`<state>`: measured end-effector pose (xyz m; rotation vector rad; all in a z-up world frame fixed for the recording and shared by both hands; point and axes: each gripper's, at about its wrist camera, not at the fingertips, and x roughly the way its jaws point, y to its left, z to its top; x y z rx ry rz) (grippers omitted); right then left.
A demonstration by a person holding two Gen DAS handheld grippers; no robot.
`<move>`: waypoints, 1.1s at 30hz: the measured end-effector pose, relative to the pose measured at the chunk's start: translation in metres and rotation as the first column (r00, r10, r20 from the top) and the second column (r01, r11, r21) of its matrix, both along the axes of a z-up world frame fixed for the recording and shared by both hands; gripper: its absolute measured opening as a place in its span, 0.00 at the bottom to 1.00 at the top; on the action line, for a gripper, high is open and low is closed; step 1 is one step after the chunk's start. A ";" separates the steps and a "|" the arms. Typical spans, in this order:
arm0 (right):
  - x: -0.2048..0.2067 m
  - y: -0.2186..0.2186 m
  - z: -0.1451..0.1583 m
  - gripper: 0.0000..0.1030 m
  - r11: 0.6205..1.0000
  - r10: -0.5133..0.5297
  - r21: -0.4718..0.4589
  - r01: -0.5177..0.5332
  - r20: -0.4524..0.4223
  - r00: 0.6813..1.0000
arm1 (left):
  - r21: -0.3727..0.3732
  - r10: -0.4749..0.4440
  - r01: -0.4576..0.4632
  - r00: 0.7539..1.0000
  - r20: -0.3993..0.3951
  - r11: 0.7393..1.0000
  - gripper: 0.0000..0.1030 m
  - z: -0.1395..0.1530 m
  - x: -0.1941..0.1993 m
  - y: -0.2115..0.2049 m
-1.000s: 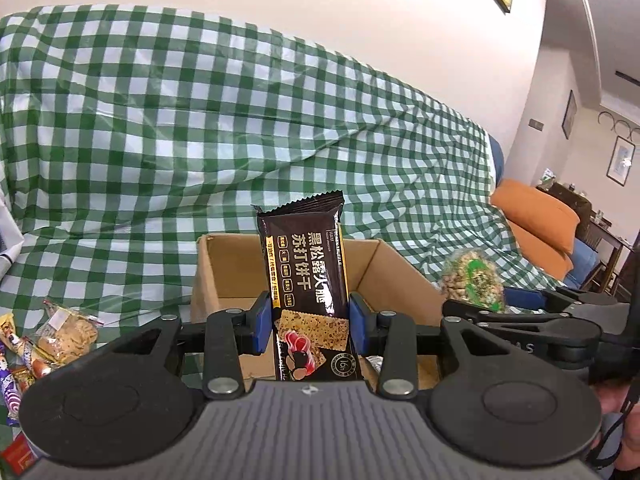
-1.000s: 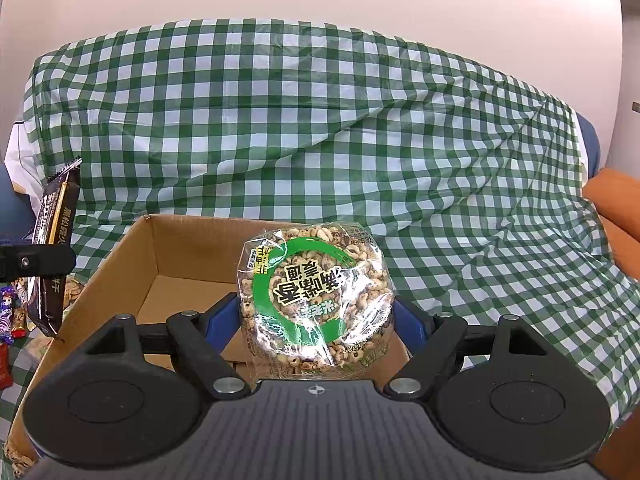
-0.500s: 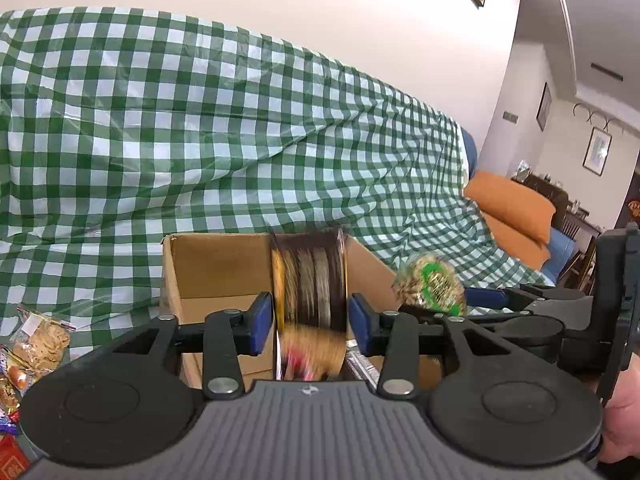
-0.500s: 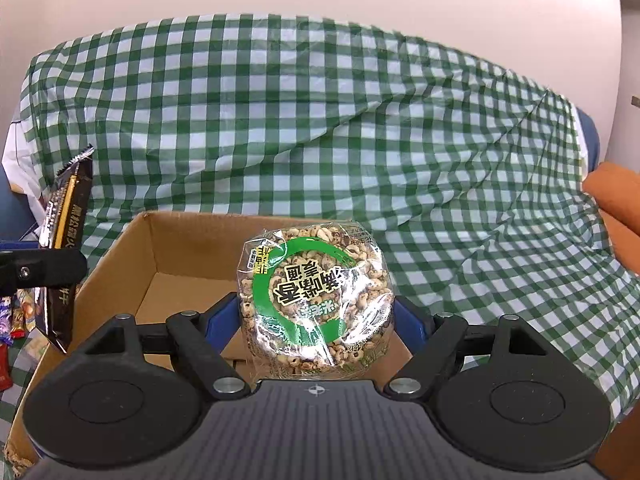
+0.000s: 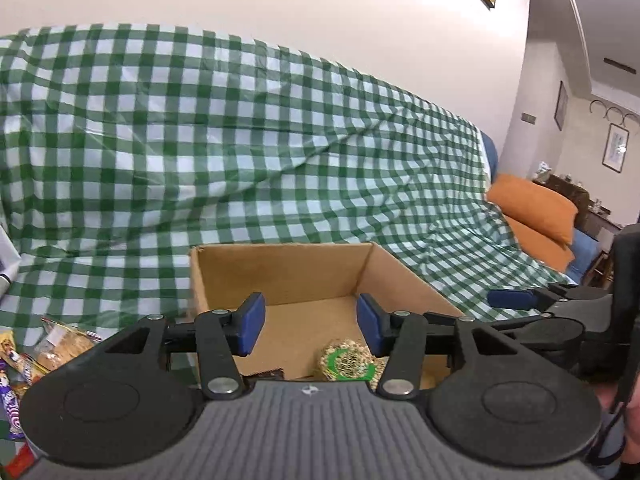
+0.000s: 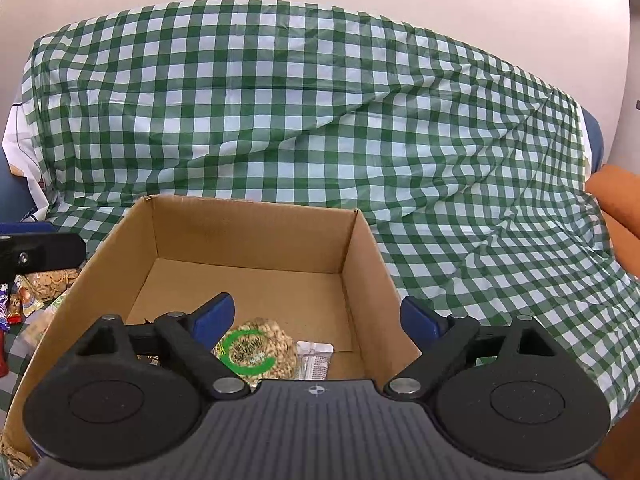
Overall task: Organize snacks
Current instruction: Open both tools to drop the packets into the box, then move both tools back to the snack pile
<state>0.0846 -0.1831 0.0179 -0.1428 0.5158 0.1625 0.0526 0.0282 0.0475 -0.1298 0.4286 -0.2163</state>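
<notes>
Both snacks have dropped into the cardboard box (image 6: 364, 248): round puffed-grain pack (image 6: 256, 354) at six o'clock on its floor. Left gripper (image 5: 310, 328) and right gripper (image 6: 316, 320) jaws, just opening, stand released, empty.

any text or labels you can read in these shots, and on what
None can be read.
Round puffed-grain pack in the cardboard box: dark print inside its green ring, too blurred.
Silver wrapper beside it: print too small.
Loose snacks outside the box: nothing readable.
</notes>
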 end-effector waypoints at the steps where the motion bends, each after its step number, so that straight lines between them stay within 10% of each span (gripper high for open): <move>1: 0.000 0.000 0.000 0.88 1.000 -0.001 -0.001 0.001 0.000 1.000 | 0.009 0.014 -0.014 1.000 0.002 1.000 0.54 0.000 0.000 0.000; 14: -0.002 0.004 0.001 0.84 1.000 -0.001 0.016 0.001 0.011 1.000 | -0.004 0.060 -0.061 0.997 -0.047 0.998 0.50 0.001 0.002 0.017; 22: -0.003 0.012 0.004 0.50 0.997 0.034 0.067 -0.035 0.011 0.999 | -0.021 0.140 -0.143 0.986 -0.092 0.990 0.25 0.001 -0.001 0.047; 33: -0.016 0.046 0.013 0.44 0.987 0.116 0.106 -0.123 0.067 0.991 | -0.073 0.318 -0.351 0.905 -0.282 0.934 0.22 -0.005 -0.004 0.150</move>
